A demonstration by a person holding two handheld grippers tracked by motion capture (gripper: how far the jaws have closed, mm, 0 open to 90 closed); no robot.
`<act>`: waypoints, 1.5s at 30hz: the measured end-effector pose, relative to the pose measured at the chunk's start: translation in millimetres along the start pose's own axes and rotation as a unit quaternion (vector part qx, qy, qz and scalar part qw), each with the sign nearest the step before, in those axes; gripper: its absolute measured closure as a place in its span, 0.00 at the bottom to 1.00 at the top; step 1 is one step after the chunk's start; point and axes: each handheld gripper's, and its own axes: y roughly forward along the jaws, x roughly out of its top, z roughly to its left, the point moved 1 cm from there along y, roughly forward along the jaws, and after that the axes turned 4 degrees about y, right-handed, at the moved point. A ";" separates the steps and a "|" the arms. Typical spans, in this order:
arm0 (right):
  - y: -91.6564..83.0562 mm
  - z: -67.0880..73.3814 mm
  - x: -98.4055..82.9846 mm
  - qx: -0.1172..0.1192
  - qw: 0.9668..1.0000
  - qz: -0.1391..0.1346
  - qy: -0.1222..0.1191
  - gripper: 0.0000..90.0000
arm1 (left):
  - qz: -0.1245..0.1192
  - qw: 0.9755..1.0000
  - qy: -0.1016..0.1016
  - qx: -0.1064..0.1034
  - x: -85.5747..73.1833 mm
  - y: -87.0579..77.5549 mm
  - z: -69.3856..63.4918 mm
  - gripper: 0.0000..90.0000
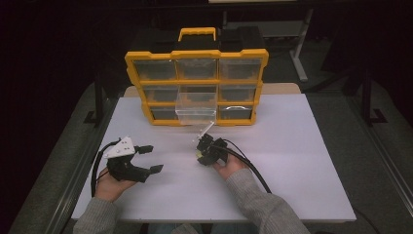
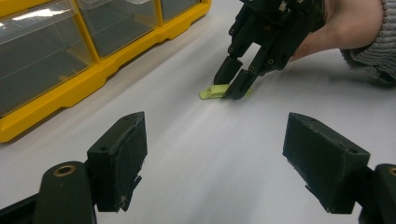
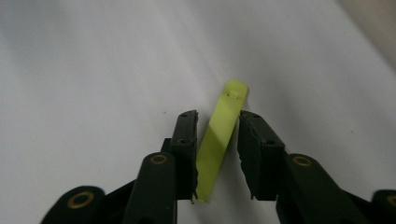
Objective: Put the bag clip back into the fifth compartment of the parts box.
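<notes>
At the left of the white table (image 1: 292, 161), the left gripper (image 1: 148, 159) rested in the person's left hand (image 1: 111, 187) with its jaws spread wide and nothing between them, low over the bare tabletop. To its right, the right gripper (image 1: 199, 152), held in the right hand (image 1: 229, 167), pointed down at a thin yellow-green strip (image 3: 219, 140) lying flat on the table just in front of the organizer. The strip sat between the jaws, close against both pads, though whether they already pressed on it could not be told. Behind both stood a yellow organizer (image 1: 196, 54) of clear drawers, its middle drawer (image 1: 196, 108) pulled out toward the person. A grey sleeve (image 1: 263, 204) covered the right forearm.
</notes>
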 end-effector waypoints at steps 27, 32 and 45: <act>-17.9 -1.0 -3.7 0.075 0.997 -0.016 -0.006 0.86 | -0.002 1.000 -0.006 -0.001 -0.9 -1.0 0.3 0.24; -21.3 -6.6 -1.2 0.088 0.993 -0.049 -0.058 0.86 | -0.002 1.000 -0.006 -0.001 -0.8 -1.3 0.8 0.24; -41.9 -8.1 0.8 0.109 0.990 -0.056 -0.067 0.86 | -0.001 1.000 -0.008 -0.002 -0.8 -0.8 0.9 0.24</act>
